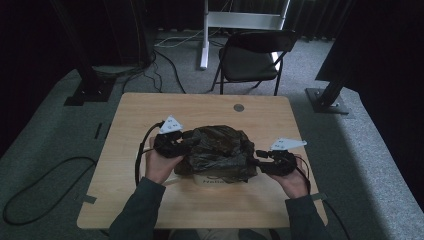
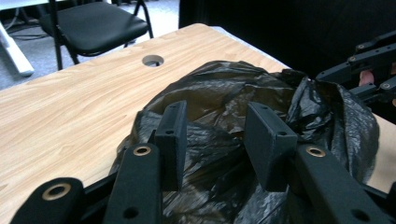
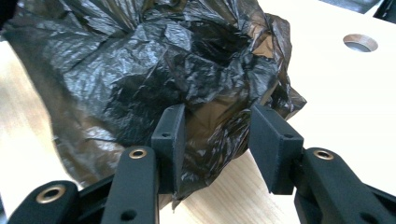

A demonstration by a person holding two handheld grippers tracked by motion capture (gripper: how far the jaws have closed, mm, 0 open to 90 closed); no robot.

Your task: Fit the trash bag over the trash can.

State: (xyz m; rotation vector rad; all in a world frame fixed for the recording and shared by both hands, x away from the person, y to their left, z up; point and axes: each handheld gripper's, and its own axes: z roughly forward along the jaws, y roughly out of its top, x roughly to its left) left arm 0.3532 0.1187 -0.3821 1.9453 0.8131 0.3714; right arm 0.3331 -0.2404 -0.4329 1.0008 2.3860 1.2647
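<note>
The high view is showing a box (image 1: 210,181) peeking out under the black plastic bag (image 1: 216,150) at mid-table (image 1: 135,112). The left gripper (image 2: 215,142) and right gripper (image 3: 217,147) are flanking the bag, jaws standing apart, crinkled film lying loose between them, nothing clamped.

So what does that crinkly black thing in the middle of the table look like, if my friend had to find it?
Look at the wooden table. In its middle, between the person's two grippers, sits a black plastic bag, draped over something light-coloured that peeks out at its near edge. It is the one shiny, crumpled, puffy lump there, thin enough to look brownish in spots.
</note>
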